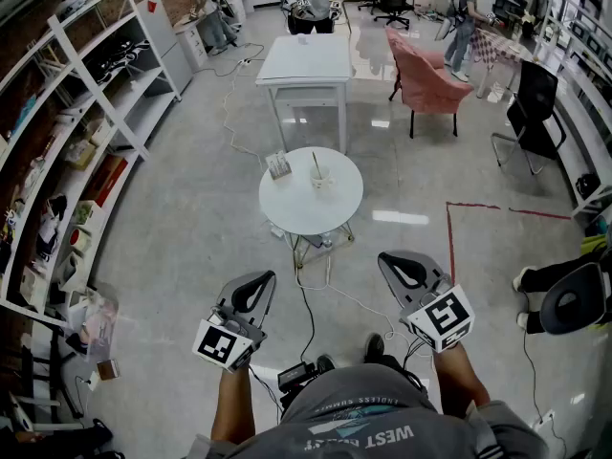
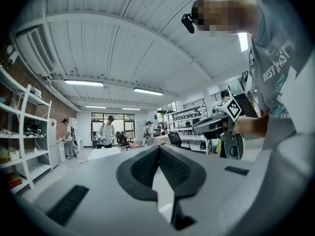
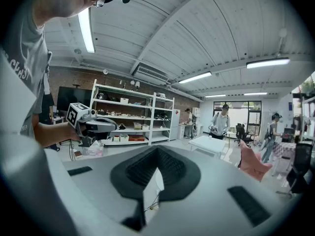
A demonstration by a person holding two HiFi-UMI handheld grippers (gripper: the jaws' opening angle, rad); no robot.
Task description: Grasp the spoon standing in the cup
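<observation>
Tan spoon (image 1: 316, 165): stands in the cup, handle up and leaning slightly toward 11 o'clock; no gripper touches it.
White cup (image 1: 321, 179): upright on the round table, a little toward 1 o'clock of the table's centre.
Round table (image 1: 296, 213): white top, near the middle of the head view, at 12 o'clock from both grippers and well apart from them.
Small holder (image 1: 278, 165): on the same top, at 9 o'clock of the cup, near it but not touching; contents too small to tell.
Left gripper (image 1: 253, 290): held low at 7 o'clock of the round table, over the floor. In its own view the left gripper (image 2: 158, 154) has its dark pads pressed together at the tip, nothing between them.
Right gripper (image 1: 406, 271): held low at 5 o'clock of the round table. In its own view the right gripper (image 3: 156, 156) has its pads closed tip to tip and carries nothing.
Cables (image 1: 320, 266): loose on the floor under and in front of the round table.
Square table (image 1: 306, 65): white, at 12 o'clock beyond the round table.
Pink armchair (image 1: 426, 79): at 1 o'clock of the round table.
Shelving (image 1: 86, 132): white racks along the 9 o'clock side.
Red tape (image 1: 449, 237): line on the floor at 3 o'clock.
</observation>
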